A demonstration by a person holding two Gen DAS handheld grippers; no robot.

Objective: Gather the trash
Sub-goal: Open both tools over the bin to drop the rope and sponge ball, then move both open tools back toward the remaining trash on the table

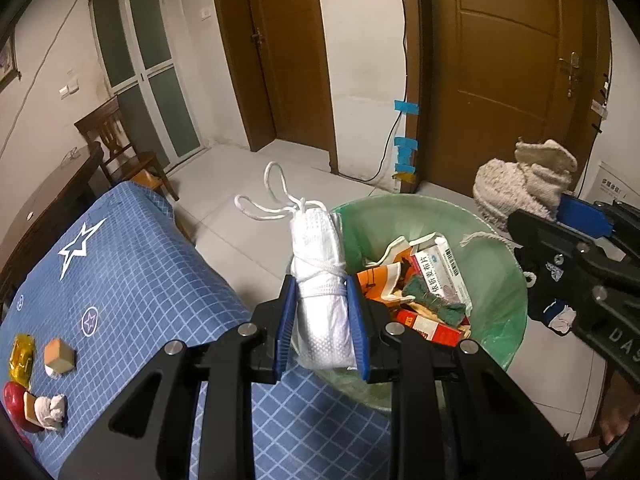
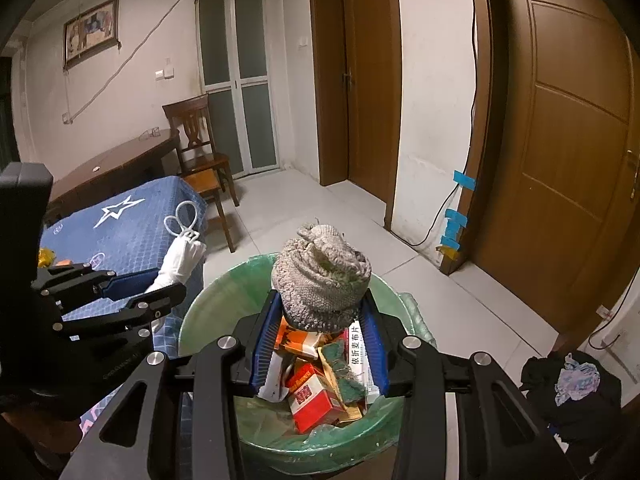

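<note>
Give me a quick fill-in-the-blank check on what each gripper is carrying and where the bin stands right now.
1. The left gripper is shut on a rolled white ____ with ear loops.
2. The right gripper holds a knitted grey-beige rag above the ____-lined bin.
3. The bin stands on the floor beside the table's ____ checked cloth.

Missing words: face mask; green; blue

L gripper (image 1: 322, 308) clamps rolled white mask (image 1: 320, 280) at bin (image 1: 516, 276) rim; R gripper (image 1: 560, 216) holds beige cloth (image 1: 520, 184) above far rim.
</note>
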